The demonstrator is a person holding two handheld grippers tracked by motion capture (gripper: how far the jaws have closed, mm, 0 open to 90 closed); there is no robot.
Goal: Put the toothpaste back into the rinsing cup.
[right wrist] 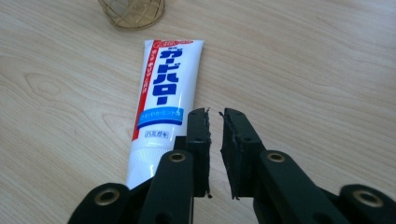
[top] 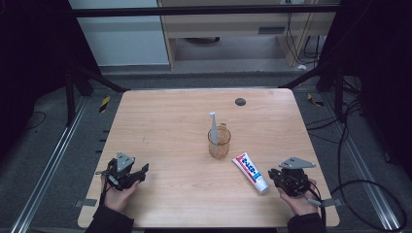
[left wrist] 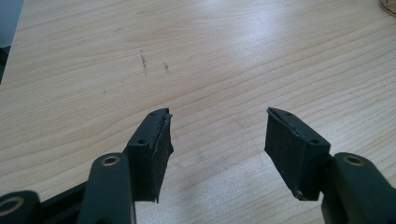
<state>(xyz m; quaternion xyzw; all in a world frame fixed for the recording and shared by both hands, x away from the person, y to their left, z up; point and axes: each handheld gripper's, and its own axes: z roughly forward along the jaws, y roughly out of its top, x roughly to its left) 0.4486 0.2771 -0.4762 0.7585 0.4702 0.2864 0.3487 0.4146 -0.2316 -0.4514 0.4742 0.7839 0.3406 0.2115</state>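
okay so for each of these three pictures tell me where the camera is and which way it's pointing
High view: above the person's edge of the table, looking forward and down; both hands, left gripper and right gripper show.
Left gripper view: rides the left gripper, looking along its wide-apart jaws over bare wood.
Right gripper view: rides the right gripper, jaws nearly closed, facing the toothpaste tube and the cup.
Shared: the high view and right gripper view both show the tube and cup.

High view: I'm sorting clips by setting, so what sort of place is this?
Probably a lab recording rig, not a bathroom: a bare wooden table inside a dark metal frame, loose cables on carpet, and staged toothpaste.
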